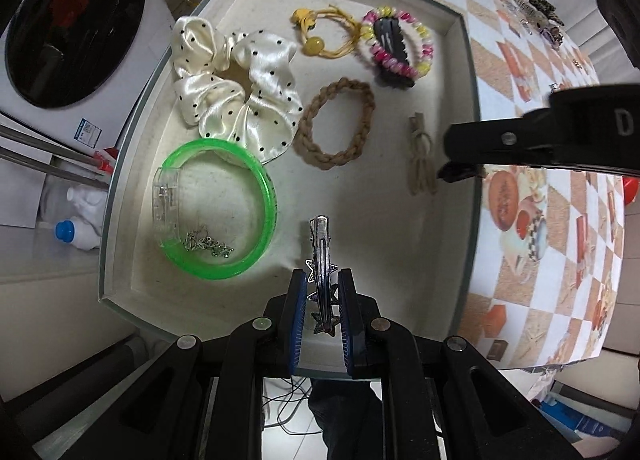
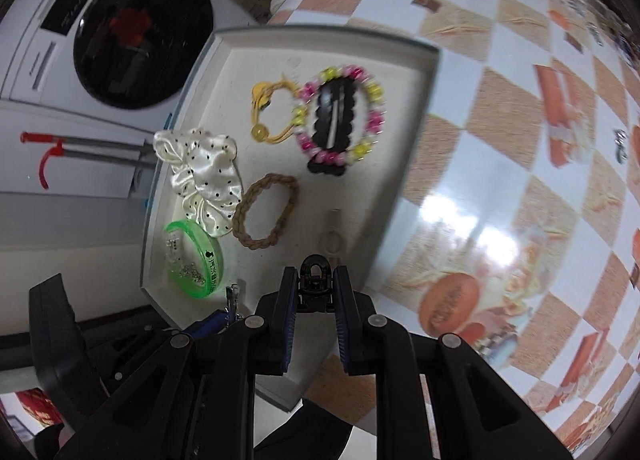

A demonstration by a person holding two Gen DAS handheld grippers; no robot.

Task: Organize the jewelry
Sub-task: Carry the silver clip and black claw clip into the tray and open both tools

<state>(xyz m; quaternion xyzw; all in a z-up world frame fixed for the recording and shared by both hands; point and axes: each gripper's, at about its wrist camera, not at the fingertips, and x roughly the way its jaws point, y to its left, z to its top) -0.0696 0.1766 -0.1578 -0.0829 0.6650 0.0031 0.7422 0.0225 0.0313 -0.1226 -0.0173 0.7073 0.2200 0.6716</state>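
Observation:
My left gripper (image 1: 322, 292) is shut on a silver star hair clip (image 1: 321, 260) and holds it over the near part of the cream tray (image 1: 420, 268). My right gripper (image 2: 316, 288) is shut on a small black claw clip (image 2: 316, 280) above the tray's near right edge (image 2: 372, 252); it enters the left wrist view from the right (image 1: 460, 170). In the tray lie a dotted satin scrunchie (image 1: 236, 88), a green bangle (image 1: 218, 208), a braided brown tie (image 1: 336, 124), a yellow tie (image 1: 320, 34), a beaded bracelet (image 1: 400, 40) around a black clip and a beige tie (image 1: 420, 156).
A clear clip (image 1: 166, 206) and a small chain (image 1: 206, 246) lie on and inside the bangle. More hair pieces (image 1: 540, 16) lie on the checked tablecloth (image 1: 520, 220) at the far right. A washing machine (image 2: 120, 32) stands left of the table.

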